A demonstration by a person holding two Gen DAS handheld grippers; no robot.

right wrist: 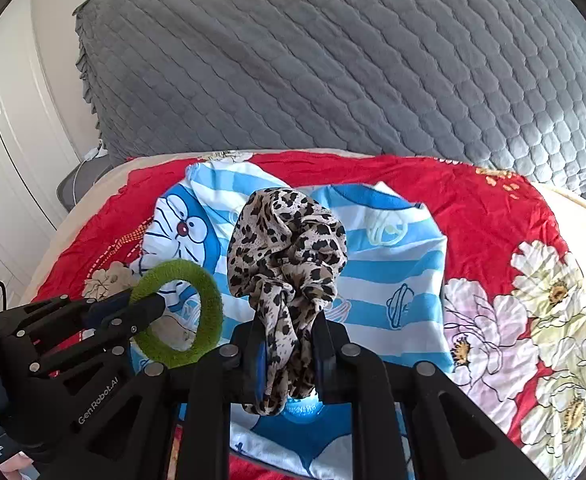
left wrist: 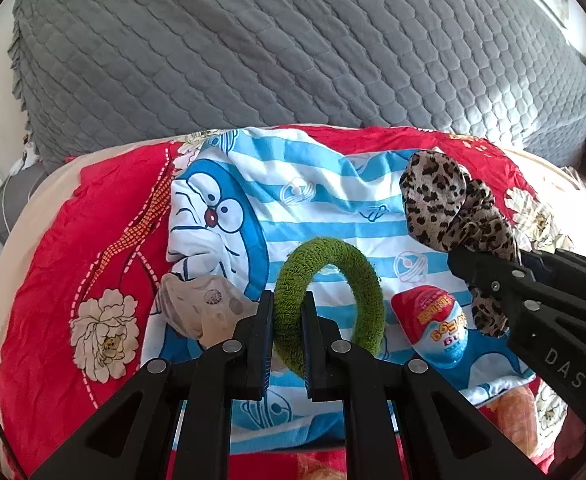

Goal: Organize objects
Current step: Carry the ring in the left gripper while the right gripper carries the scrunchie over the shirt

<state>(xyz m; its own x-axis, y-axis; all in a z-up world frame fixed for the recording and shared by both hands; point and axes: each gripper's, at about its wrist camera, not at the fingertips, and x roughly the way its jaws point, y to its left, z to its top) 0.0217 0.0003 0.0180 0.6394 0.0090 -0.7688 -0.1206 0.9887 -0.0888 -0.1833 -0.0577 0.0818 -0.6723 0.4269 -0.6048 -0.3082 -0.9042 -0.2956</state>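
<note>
Left wrist view, contents by size: grey quilted cover [left wrist: 293, 52] across the back; red floral sheet [left wrist: 53, 264] in front of it; blue-striped cartoon cloth [left wrist: 313, 208] spread on the sheet. Left gripper [left wrist: 287, 312], jaws pinched on green terry ring [left wrist: 367, 280], held above the cloth. Right gripper [left wrist: 489, 276], at right, jaws clamped on leopard-print scrunchie [left wrist: 437, 200], raised above the cloth's right part. Grey dotted fabric piece [left wrist: 201, 308] and red-and-blue egg-shaped packet [left wrist: 437, 320] lie on the cloth, one each side of the ring.
</note>
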